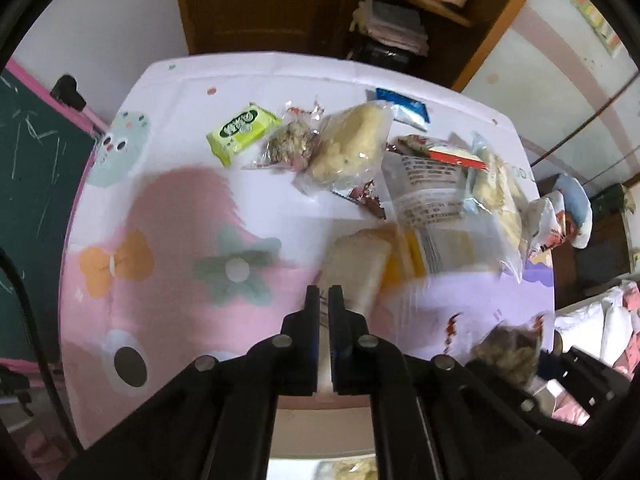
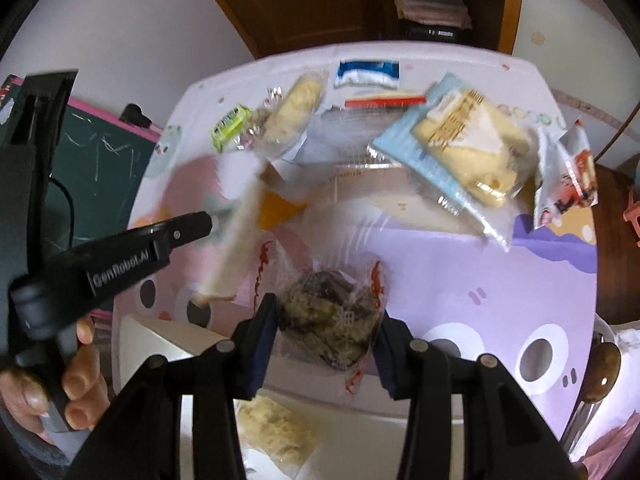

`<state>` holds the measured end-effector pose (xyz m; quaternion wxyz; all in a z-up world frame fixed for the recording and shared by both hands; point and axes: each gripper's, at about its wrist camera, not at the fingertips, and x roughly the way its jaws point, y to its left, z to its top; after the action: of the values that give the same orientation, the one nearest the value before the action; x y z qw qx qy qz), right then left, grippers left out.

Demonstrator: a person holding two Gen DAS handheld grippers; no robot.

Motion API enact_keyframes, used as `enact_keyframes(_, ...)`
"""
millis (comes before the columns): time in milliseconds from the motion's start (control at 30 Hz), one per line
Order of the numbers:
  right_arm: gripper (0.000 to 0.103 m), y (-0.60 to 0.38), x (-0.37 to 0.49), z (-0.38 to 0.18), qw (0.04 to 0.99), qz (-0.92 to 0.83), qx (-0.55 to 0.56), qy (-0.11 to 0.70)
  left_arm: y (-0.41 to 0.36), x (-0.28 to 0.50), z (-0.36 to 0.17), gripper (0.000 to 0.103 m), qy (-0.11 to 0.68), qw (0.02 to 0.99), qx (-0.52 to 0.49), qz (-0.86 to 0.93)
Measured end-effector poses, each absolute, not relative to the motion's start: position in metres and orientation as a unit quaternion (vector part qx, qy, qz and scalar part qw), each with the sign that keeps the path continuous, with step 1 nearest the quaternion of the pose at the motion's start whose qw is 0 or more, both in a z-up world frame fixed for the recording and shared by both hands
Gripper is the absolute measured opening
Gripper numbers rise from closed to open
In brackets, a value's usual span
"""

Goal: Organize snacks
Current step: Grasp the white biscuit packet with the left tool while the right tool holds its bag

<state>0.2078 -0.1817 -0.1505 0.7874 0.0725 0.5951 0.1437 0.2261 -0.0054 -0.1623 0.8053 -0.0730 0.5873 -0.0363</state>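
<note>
While the right gripper [image 2: 326, 334] is clamping a clear-wrapped dark crumbly snack [image 2: 328, 320] above the table's near edge, the left gripper [image 1: 324, 300] is pinching the corner of a pale sandwich pack [image 1: 360, 268] — both mid-carry, I judge. Below sits a white bin [image 2: 160, 336]; next comes lowering and releasing there. Farther off, the green packet [image 1: 242, 126] and others are waiting.

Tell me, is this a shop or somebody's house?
Probably somebody's house, maybe a child's room. A cartoon tablecloth covers the table, a green chalkboard stands beside it, and a wooden shelf holds stacked papers. Wrapped snacks lie loose, not on shop racks.
</note>
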Motion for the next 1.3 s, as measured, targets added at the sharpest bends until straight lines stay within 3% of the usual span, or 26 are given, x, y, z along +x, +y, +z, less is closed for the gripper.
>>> enact_keyframes(267, 0.044, -0.194, 0.203, -0.148, 0.790, 0.137, 0.086, 0.591, 0.005, 0.246, -0.188, 0.002, 0.610, 0.789, -0.061, -0.046)
enact_keyframes(333, 0.044, -0.195, 0.203, -0.150, 0.789, 0.136, 0.089, 0.592, -0.002, 0.251, -0.201, 0.008, 0.629, 0.773, -0.053, -0.060)
enact_keyframes(400, 0.044, -0.196, 0.205, -0.153, 0.787, 0.137, 0.091, 0.595, -0.010, 0.253, -0.212, 0.036, 0.642, 0.763, -0.047, -0.063)
enact_keyframes(467, 0.044, -0.196, 0.206, -0.156, 0.785, 0.138, 0.094, 0.596, -0.019, 0.255, -0.221, 0.057, 0.648, 0.759, -0.033, -0.062)
enact_keyframes(533, 0.044, -0.196, 0.206, -0.158, 0.784, 0.141, 0.096, 0.597, -0.026, 0.258, -0.227, 0.066, 0.649, 0.759, -0.012, -0.052)
enact_keyframes(933, 0.044, -0.201, 0.208, -0.170, 0.776, 0.137, 0.104, 0.607, -0.040, 0.265, -0.259, 0.066, 0.692, 0.721, 0.022, -0.041)
enact_keyframes(967, 0.044, -0.201, 0.208, -0.170, 0.775, 0.138, 0.106, 0.607, -0.040, 0.264, -0.261, 0.057, 0.696, 0.717, 0.023, -0.045)
enact_keyframes(1033, 0.044, -0.202, 0.208, -0.170, 0.775, 0.140, 0.111, 0.606, -0.040, 0.263, -0.260, 0.052, 0.692, 0.720, 0.026, -0.048)
enact_keyframes(1300, 0.044, -0.204, 0.203, -0.159, 0.782, 0.150, 0.122, 0.592, -0.032, 0.256, -0.230, 0.051, 0.640, 0.767, 0.003, -0.044)
